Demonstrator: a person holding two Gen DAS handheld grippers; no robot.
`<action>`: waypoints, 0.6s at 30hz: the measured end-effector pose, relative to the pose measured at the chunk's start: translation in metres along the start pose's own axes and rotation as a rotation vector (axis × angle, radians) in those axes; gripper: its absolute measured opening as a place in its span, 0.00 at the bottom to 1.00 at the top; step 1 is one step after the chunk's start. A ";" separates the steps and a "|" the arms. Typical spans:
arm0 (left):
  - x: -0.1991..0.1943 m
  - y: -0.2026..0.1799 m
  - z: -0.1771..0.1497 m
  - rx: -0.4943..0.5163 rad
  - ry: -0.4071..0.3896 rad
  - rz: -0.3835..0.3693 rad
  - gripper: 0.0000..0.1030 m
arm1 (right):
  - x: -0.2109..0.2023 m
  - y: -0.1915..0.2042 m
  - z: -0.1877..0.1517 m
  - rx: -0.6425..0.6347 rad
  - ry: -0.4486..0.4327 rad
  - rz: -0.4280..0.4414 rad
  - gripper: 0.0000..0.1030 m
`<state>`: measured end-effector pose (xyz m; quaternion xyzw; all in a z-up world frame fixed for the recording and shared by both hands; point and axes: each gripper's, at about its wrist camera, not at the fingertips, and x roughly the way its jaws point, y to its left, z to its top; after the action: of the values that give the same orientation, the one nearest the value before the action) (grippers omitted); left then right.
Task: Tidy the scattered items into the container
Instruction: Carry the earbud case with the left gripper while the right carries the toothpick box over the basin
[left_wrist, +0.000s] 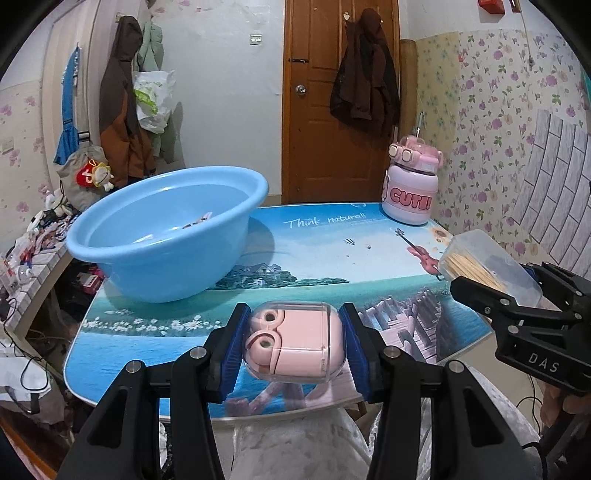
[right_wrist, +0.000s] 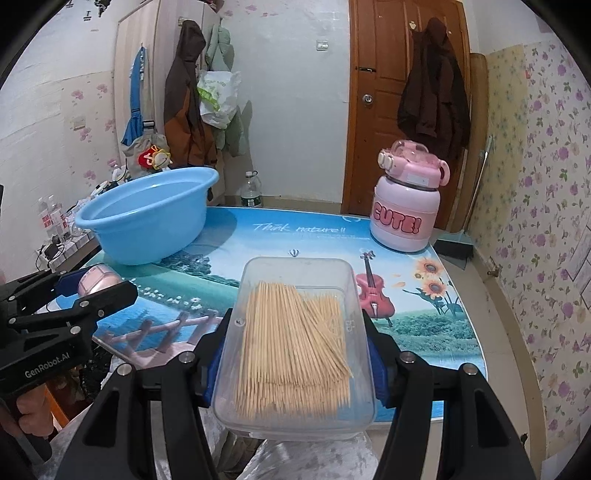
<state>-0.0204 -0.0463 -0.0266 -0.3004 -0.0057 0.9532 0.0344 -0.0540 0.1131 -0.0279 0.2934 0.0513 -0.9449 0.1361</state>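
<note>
Toothpicks filled the clear box (right_wrist: 295, 343) clamped in the right gripper (right_wrist: 295, 354); the left gripper (left_wrist: 295, 339) squeezed a pink earbud case (left_wrist: 295, 341) near the blue basin (left_wrist: 166, 232)

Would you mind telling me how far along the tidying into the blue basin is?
Done: one small item already lies in the round blue plastic basin. In hand: the left gripper clamps a pink earbud case; the right gripper clamps a clear plastic toothpick box. Left: both still need dropping in, and the pink "CUTE!" bottle stands on the table.

Two close wrist views facing the door, sharing the table (left_wrist: 321, 236).
</note>
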 end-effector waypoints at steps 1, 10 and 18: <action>-0.002 0.002 0.000 -0.004 -0.003 0.002 0.46 | -0.001 0.002 0.000 -0.003 -0.002 0.001 0.60; -0.019 0.020 0.008 -0.021 -0.039 0.031 0.46 | -0.011 0.019 0.008 -0.036 -0.014 0.002 0.60; -0.035 0.054 0.037 -0.046 -0.097 0.083 0.46 | -0.011 0.044 0.037 -0.079 -0.040 0.044 0.60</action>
<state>-0.0166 -0.1020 0.0216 -0.2547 -0.0168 0.9668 -0.0123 -0.0523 0.0675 0.0079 0.2700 0.0792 -0.9445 0.1694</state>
